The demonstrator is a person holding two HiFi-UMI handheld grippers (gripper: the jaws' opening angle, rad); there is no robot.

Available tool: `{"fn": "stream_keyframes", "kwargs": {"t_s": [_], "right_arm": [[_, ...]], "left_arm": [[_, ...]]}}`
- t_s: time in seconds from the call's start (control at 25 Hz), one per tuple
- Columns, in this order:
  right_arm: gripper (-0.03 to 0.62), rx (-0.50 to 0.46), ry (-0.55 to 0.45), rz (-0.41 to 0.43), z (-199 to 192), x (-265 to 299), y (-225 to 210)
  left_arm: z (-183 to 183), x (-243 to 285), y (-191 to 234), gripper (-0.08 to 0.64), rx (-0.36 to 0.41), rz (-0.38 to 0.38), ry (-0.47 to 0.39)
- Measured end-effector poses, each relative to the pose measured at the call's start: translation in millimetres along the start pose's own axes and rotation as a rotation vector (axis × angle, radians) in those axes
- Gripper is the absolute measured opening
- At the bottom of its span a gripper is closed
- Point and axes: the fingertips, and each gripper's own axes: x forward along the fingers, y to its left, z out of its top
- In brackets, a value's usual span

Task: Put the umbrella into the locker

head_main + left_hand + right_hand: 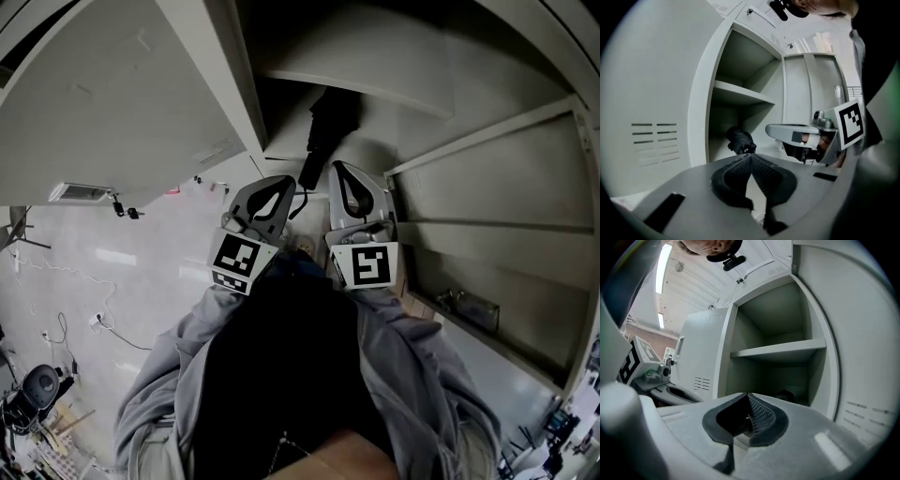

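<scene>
A folded black umbrella point(330, 122) lies inside the open grey locker point(375, 66), on its floor under a shelf point(740, 93). The umbrella's handle end points out toward me. It shows as a dark bundle point(739, 140) in the left gripper view and only as a dark shape point(785, 395) behind the jaws in the right gripper view. My left gripper point(281, 180) hovers just outside the opening, jaws together and empty point(751, 155). My right gripper point(342, 167) is beside it, also shut on nothing point(749, 395). Neither touches the umbrella.
The locker's door point(122, 84) stands swung open at the left. Closed locker doors point(487, 197) line the right side. Cables and small gear point(56, 375) lie on the pale floor at lower left. Grey sleeves point(412, 375) fill the bottom of the head view.
</scene>
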Motion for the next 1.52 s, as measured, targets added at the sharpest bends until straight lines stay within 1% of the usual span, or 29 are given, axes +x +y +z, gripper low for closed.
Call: {"fn": "stream_keyframes", "kwargs": {"t_s": [0.08,0.2,0.28,0.36,0.48,0.52,0.68,0.8,0.92,1.04,1.16,1.24,1.28,1.4,1.52], "right_arm": [[0.003,0.000,-0.005,0.010,1,1,2],[0.003,0.003,-0.001,0.007,-1,2,1],[0.003,-0.002,0.004,0.000,-2,0,-2],[0.003,0.007,0.009,-0.021,-3,-3,-7],[0.003,0.020,0.013,-0.088,-3,-11,-22],[0.003,0.021,0.018,-0.112,-4,-15,-28],[0.003,0.025,0.035,-0.185,-8,-27,-48],[0.003,0.025,0.041,-0.228,-9,-34,-58],[0.003,0.030,0.039,-0.253,-8,-37,-62],[0.003,0.027,0.039,-0.260,-8,-36,-62],[0.003,0.023,0.039,-0.253,-6,-35,-59],[0.003,0.018,0.036,-0.246,-4,-33,-58],[0.003,0.016,0.030,-0.244,-2,-31,-58],[0.003,0.012,-0.004,-0.244,9,-27,-58],[0.003,0.005,-0.040,-0.239,23,-25,-58]], "left_arm": [[-9,-3,-5,0.006,-0.019,-0.035,0.018],[-26,1,-17,0.006,-0.007,-0.090,0.070],[-36,8,-22,0.006,-0.012,-0.113,0.100],[-39,17,-26,0.006,-0.024,-0.137,0.107],[-35,35,-34,0.006,-0.016,-0.172,0.095],[-33,42,-35,0.006,-0.018,-0.177,0.091],[-23,72,-36,0.006,-0.068,-0.201,0.082],[-18,93,-34,0.006,-0.070,-0.198,0.090],[-17,105,-29,0.006,-0.084,-0.186,0.110],[-13,109,-33,0.006,-0.071,-0.197,0.106],[-6,108,-35,0.006,-0.076,-0.205,0.073],[7,102,-35,0.006,-0.068,-0.203,0.025],[16,98,-34,0.006,-0.052,-0.196,-0.001],[43,79,-29,0.006,0.014,-0.145,-0.089],[69,57,-21,0.006,0.057,-0.079,-0.174]]}}
